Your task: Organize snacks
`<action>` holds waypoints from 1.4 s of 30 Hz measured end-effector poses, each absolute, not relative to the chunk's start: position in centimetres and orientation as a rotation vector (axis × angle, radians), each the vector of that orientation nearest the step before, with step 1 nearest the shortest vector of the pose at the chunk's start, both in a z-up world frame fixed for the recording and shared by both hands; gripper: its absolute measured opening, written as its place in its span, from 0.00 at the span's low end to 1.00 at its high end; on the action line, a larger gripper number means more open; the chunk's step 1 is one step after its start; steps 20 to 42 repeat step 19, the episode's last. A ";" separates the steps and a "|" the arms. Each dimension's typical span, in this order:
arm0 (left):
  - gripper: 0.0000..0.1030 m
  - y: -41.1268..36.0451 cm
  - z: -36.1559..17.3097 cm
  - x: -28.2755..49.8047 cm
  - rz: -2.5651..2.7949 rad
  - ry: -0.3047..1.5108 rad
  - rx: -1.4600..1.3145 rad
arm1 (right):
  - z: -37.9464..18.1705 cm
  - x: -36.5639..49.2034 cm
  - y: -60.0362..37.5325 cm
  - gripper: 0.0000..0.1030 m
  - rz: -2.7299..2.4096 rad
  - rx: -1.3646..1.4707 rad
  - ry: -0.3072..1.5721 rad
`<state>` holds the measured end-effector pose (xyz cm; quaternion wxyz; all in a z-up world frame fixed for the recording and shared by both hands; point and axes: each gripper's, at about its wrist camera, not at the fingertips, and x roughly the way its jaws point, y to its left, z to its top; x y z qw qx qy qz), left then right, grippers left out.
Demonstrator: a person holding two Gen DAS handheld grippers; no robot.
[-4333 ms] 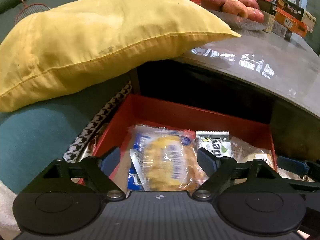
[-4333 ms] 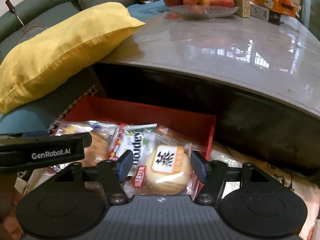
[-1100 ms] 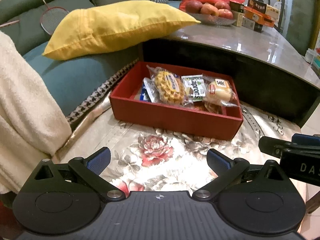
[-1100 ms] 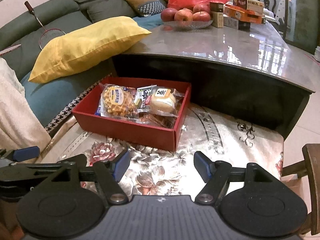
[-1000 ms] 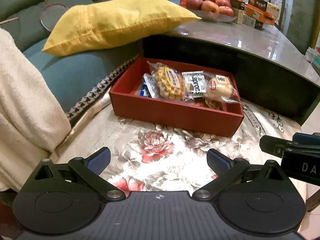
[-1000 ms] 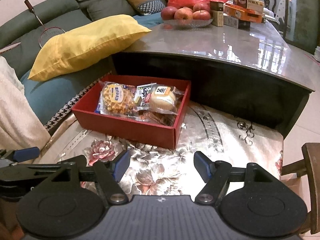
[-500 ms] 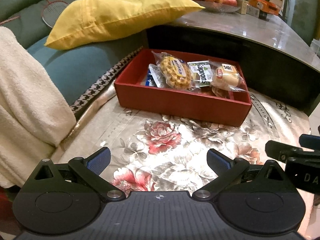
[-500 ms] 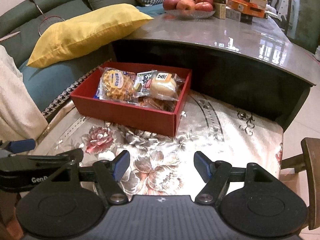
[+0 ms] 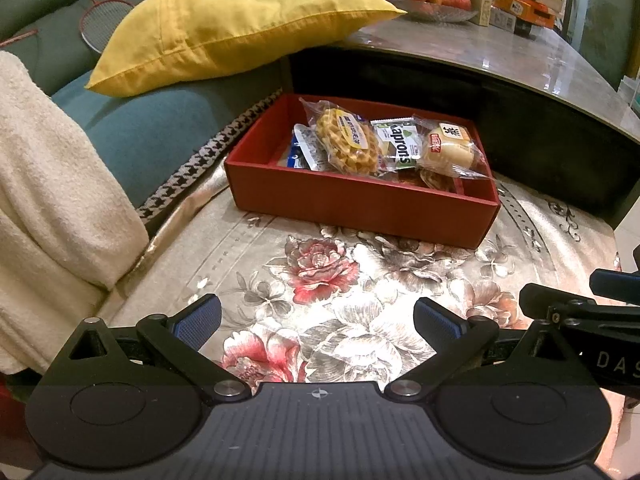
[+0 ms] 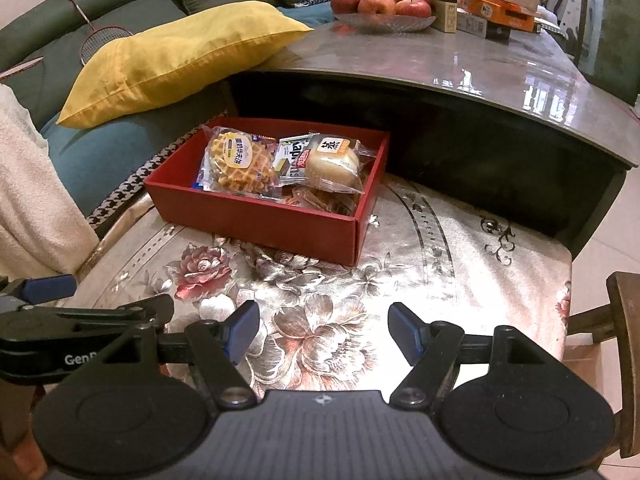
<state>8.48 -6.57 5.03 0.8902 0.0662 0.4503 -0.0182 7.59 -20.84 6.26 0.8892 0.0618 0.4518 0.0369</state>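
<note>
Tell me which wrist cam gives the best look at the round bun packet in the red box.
Right wrist: the bun packet sits nearer the picture's middle, its top label and clear wrapper unobstructed in the red box. Left wrist shows the same packet too, smaller, toward the box's right end beside the Kaprons packet.

A red box [image 9: 360, 200] sits on a cream cloth [image 9: 320, 312] patterned with red and grey flowers. Inside it are a golden waffle [image 9: 346, 146] in clear wrap with a yellow label, a white and green packet [image 9: 398, 146], a pale bun [image 9: 448, 150] with a red tag, and a blue and white packet [image 9: 306, 156]. Behind lie a yellow pillow [image 9: 240, 28], a teal cushion [image 9: 148, 128] edged in black-and-white houndstooth, red apples [image 10: 380, 0] and orange cartons [image 10: 500, 10]. A cream towel [image 9: 48, 184] hangs at the left.
</note>
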 end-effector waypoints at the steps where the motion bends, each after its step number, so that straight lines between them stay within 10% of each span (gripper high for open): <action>1: 1.00 -6.6 5.0 8.5 -0.036 0.934 0.141 | 6.3 7.6 -20.8 0.64 0.076 0.128 0.939; 42: 1.00 -6.6 5.2 8.4 -0.034 0.913 0.158 | 6.2 7.6 -20.9 0.64 0.076 0.135 0.943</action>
